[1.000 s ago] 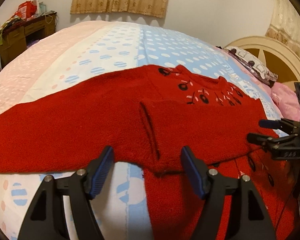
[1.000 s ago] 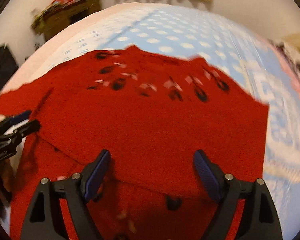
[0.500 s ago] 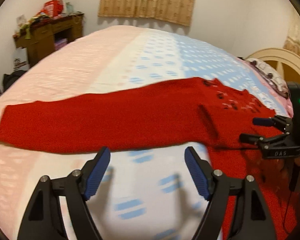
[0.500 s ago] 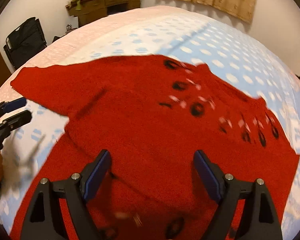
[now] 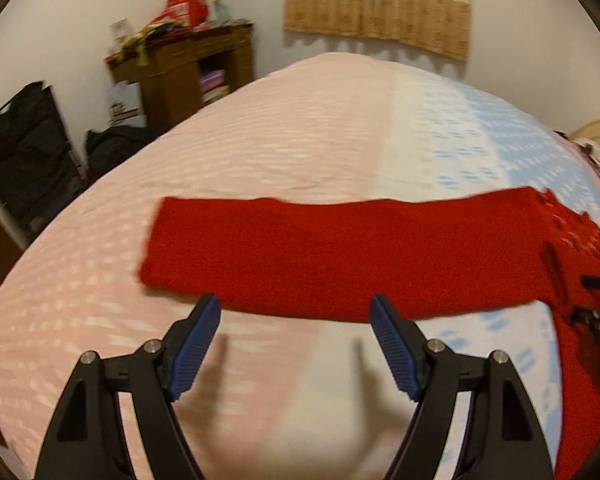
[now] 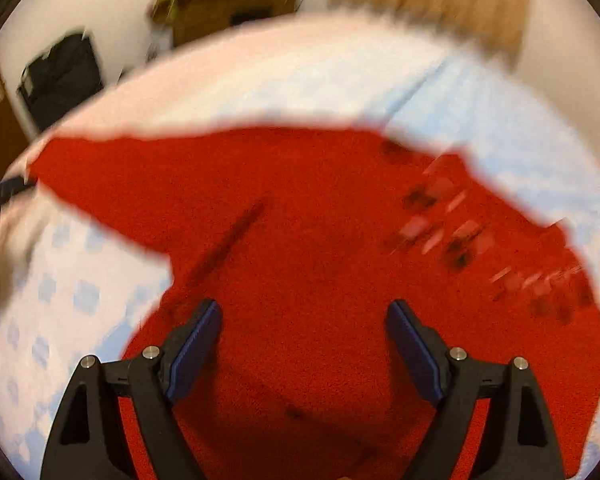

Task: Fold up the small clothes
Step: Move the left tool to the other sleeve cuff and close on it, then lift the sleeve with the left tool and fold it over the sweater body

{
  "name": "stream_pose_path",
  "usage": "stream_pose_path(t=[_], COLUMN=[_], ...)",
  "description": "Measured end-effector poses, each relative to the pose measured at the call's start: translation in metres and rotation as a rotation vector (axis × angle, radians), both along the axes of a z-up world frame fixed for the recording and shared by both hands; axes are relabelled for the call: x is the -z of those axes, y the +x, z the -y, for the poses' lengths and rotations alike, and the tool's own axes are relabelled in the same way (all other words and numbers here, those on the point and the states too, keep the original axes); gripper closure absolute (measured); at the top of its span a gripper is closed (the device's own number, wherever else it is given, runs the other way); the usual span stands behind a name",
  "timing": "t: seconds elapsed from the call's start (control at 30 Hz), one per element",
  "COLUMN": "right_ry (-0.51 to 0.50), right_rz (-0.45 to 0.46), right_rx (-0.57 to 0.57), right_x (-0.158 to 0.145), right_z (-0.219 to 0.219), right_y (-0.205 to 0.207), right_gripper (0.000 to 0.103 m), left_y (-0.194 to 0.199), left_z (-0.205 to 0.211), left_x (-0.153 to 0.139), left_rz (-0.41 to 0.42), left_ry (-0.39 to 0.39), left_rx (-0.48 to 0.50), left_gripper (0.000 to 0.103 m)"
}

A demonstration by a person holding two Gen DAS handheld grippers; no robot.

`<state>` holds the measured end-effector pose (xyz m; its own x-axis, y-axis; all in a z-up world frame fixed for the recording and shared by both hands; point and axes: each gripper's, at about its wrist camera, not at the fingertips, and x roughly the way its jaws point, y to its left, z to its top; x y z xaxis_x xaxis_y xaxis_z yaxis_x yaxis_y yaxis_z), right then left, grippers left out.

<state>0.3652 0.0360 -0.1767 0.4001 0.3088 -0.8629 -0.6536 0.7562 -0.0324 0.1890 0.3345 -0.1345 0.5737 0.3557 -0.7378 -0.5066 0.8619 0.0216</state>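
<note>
Bed (image 5: 308,128): pink, white and blue patterned sheet, serving as the folding surface. It fills most of both views.

Red knit sweater (image 6: 320,240): lies flat on the bed, body to the right of the scene, black-and-white motif near the collar (blurred in the right wrist view). Spread flat, I judge, so that fold lines can be set cleanly.

Left sleeve (image 5: 332,256): stretched straight out to the left across the pink part of the sheet, cuff at the far left end. Not yet folded in over the body; I take it as the step in hand.

My left gripper (image 5: 296,320): jaws spread, nothing between them. Tips hover just at the sleeve's near edge, roughly mid-length; I cannot tell whether they touch the knit. Position suits a pinch on that edge to carry the sleeve rightward.

My right gripper (image 6: 304,324): jaws spread wide, empty, poised over the sweater body. Likely placed there to hold the body down while the sleeve moves. Its view is motion-blurred, so contact is uncertain.
</note>
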Motion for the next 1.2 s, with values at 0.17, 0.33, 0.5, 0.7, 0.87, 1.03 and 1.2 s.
stream_pose_path(t=[0.17, 0.33, 0.5, 0.7, 0.87, 1.03, 1.2], right_ry=[0.046, 0.057, 0.064, 0.083, 0.133, 0.131, 0.032], right_rz=[0.052, 0.085, 0.110, 0.130, 0.171, 0.177, 0.230], right_rx=[0.001, -0.021, -0.035, -0.040, -0.051, -0.029, 0.015], right_x=[-0.018, -0.035, -0.053, -0.066, -0.074, -0.072, -0.063], right_z=[0.010, 0.028, 0.052, 0.061, 0.066, 0.069, 0.068], right_y=[-0.019, -0.045, -0.066, -0.082, -0.098, -0.098, -0.096], right_gripper=[0.017, 0.017, 0.017, 0.017, 0.017, 0.017, 0.017], left_y=[-0.010, -0.007, 0.011, 0.023, 0.025, 0.027, 0.029], left_z=[-0.039, -0.072, -0.083, -0.078, -0.073, -0.066, -0.056], left_x=[-0.002, 0.000, 0.011, 0.019, 0.018, 0.014, 0.005], left_rz=[-0.011, -0.024, -0.057, -0.074, -0.073, -0.059, -0.031], left_ry=[0.019, 0.030, -0.009, -0.026, -0.020, -0.066, -0.079], left_rx=[-0.101, -0.163, -0.173, -0.157, -0.127, -0.074, -0.040], left_gripper=[0.024, 0.024, 0.024, 0.024, 0.041, 0.084, 0.087])
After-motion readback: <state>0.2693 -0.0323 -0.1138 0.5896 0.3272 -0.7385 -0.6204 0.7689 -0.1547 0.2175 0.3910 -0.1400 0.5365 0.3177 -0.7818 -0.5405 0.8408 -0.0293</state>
